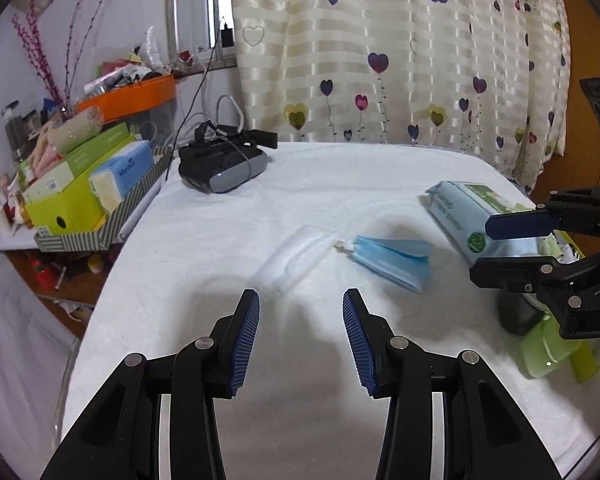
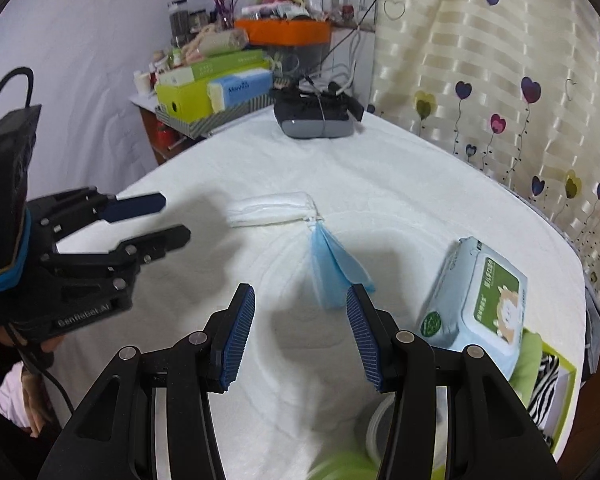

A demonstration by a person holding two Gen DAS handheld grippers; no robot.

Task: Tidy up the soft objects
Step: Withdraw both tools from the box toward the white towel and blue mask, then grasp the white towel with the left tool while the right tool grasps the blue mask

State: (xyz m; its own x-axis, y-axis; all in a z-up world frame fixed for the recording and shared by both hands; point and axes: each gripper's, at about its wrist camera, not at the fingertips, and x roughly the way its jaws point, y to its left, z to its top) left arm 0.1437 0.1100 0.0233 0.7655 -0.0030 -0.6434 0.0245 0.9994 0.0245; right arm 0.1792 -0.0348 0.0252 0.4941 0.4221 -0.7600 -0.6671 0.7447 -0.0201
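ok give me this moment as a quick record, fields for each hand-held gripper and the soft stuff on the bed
left hand-held gripper: open, empty, above the white cover
right hand-held gripper: open, empty
white folded cloth: flat on the cover, ahead of the left one
blue mask stack: beside the cloth, their ends almost meeting
wipes pack: right of the masks, one end resting on a green box
headset: far edge, untouched

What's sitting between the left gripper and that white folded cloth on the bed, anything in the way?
Nothing visible. The left gripper is open, and only bare white bedcover lies between it and the white folded cloth. The blue mask stack lies to the cloth's right, off that line.
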